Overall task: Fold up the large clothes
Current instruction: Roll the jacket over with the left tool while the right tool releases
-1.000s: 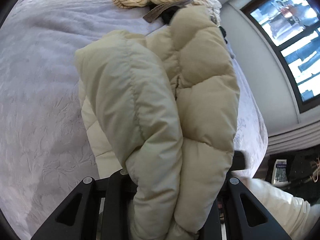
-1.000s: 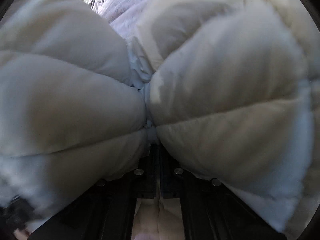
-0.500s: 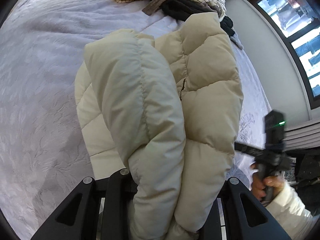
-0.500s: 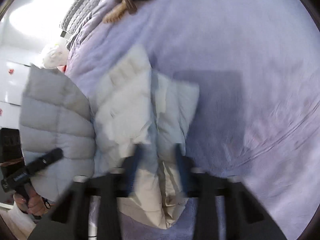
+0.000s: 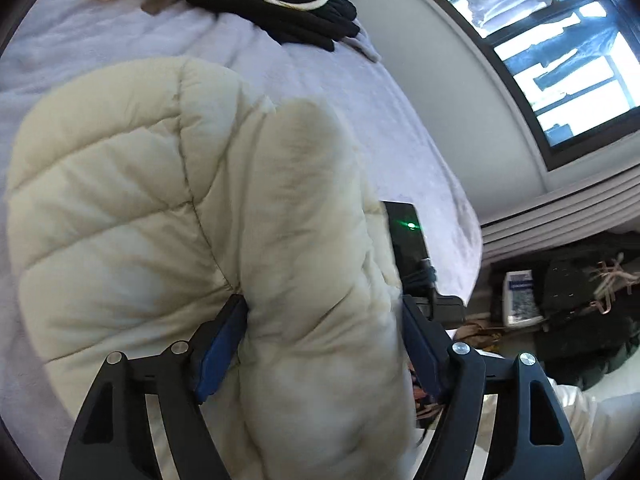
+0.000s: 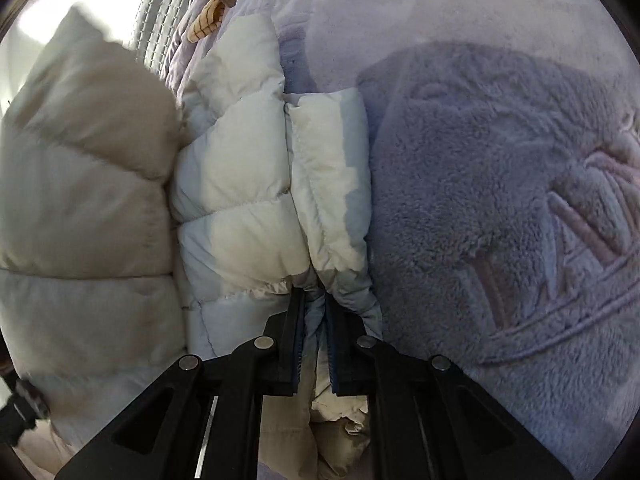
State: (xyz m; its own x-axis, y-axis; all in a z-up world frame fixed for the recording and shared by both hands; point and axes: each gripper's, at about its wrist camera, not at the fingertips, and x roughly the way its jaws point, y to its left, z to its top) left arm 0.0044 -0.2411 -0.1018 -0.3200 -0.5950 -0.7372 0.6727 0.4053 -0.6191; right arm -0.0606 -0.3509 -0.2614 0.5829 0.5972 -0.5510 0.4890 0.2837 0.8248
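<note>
Cream quilted down fills both views: the puffer jacket (image 5: 168, 216) lies bunched on a lavender fleece bedspread (image 5: 304, 92), one padded fold rising at centre frame in the left wrist view. The left gripper (image 5: 320, 340) straddles that fold; its jaws have just been opening, the bulge sits between the blue pads (image 5: 218, 354), and whether they press on it cannot be told. In the right wrist view the right gripper (image 6: 314, 344), at lower centre, has its jaws drawn nearly together, pinching a thin hem of the jacket (image 6: 236, 184).

Likely trouble: down springs back, so if the left jaws let go, the fold could puff up and roll open, undoing the crease. The slick shell may also slide out of the right gripper's narrow pinch if it is pulled sideways. With both grippers close, as the black gripper body (image 5: 408, 240) at right of centre in the left wrist view suggests, they could knock together.

Bedspread (image 6: 500, 208) pile is plush with an embossed pattern at right, soft enough to give under pressure. A heap of other clothes (image 5: 256, 4), dark and striped, sits at the top of the frame. A window (image 5: 532, 52) fills the upper right, with clutter (image 5: 560, 300) on the floor below.
</note>
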